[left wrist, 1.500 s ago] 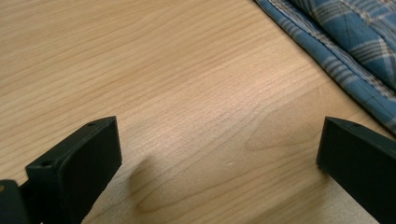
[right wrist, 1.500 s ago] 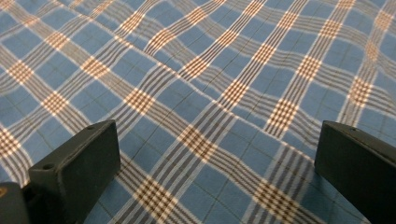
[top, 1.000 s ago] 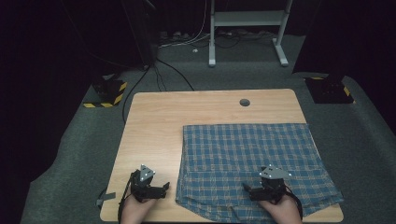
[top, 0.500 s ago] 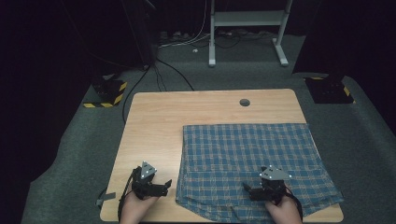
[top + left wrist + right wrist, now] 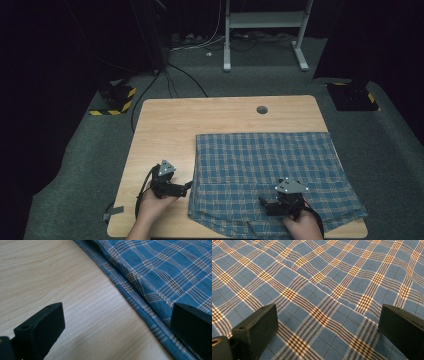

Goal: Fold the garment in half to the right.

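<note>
Cloth (image 5: pixel 272 165), a blue plaid piece with white and dark stripes, lay spread flat over the right half of a pale wooden table (image 5: pixel 165 130). Its far edge ran straight across the tabletop, short of a round hole (image 5: pixel 262 109) near the table's far side. Its near edge hung a little over the table's front edge, and its right corner reached past the table's right edge.

The left gripper (image 5: pixel 186 186) rested low on bare wood, held in the person's left hand (image 5: pixel 152 207), pointing toward the cloth's left edge. In the left gripper view, its two black jaws stood wide apart with nothing between them. One jaw sat over wood and the other over the cloth's folded hem (image 5: pixel 140 302), which ran diagonally across that view. Whether the jaws touched the hem could not be told.

The right gripper (image 5: pixel 267 205) sat over the near part of the cloth, held in the person's right hand (image 5: pixel 300 227). In the right gripper view, its jaws also stood wide apart and gripped nothing, with the plaid (image 5: pixel 324 290) lying beneath them in soft, shallow ripples.

Each gripper carried a grey three-cornered plate on top. Around the table lay dark grey carpet (image 5: pixel 75 165), with black cables (image 5: pixel 175 80) and the white legs of a stand (image 5: pixel 227 35) beyond the far side
</note>
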{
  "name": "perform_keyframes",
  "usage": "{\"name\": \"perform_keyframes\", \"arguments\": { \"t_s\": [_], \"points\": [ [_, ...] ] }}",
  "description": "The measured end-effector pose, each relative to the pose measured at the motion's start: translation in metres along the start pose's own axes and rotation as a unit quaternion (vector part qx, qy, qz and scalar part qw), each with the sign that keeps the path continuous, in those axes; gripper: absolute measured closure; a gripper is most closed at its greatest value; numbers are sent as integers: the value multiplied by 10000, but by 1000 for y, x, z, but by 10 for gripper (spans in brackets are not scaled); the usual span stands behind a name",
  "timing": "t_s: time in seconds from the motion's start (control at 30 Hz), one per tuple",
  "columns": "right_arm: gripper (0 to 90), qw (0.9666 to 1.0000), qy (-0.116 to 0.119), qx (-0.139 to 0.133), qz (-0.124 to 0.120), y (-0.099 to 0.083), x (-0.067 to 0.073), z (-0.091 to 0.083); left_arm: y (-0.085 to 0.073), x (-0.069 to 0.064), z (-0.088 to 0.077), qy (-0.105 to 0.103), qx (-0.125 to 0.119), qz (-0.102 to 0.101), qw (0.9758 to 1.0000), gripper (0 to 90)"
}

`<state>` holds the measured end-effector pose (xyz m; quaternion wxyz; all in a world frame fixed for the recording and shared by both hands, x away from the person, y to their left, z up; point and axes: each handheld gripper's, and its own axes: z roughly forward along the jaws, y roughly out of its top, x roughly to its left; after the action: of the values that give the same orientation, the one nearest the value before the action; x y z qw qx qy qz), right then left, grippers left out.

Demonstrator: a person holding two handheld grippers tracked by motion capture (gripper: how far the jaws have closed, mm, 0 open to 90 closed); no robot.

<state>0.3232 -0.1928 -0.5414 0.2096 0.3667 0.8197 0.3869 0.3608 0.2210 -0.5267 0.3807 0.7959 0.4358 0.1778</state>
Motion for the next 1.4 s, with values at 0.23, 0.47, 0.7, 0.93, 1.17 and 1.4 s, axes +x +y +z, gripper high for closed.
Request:
{"name": "perform_keyframes", "arguments": {
  "t_s": [0.23,0.47,0.7,0.93,1.17,1.4],
  "points": [
    [20,10000,-21,-25,-18,0,0,-1,13,11,14,-98,-296,-120,9994,6],
    [20,10000,10,11,-22,0,0,0,24,20,26,-31,-358,-184,9992,7],
    [19,10000,21,-5,19,0,0,0,35,29,39,-93,-359,-332,9988,10],
    [19,10000,3,-23,43,0,-1,0,47,33,53,-119,-519,-479,9974,22],
    [19,10000,-12,-1,45,0,-1,0,63,37,68,-16,-580,-480,9972,33],
    [19,10000,-12,30,20,0,0,1,73,41,87,77,-548,-553,9969,52]
  ]
}}
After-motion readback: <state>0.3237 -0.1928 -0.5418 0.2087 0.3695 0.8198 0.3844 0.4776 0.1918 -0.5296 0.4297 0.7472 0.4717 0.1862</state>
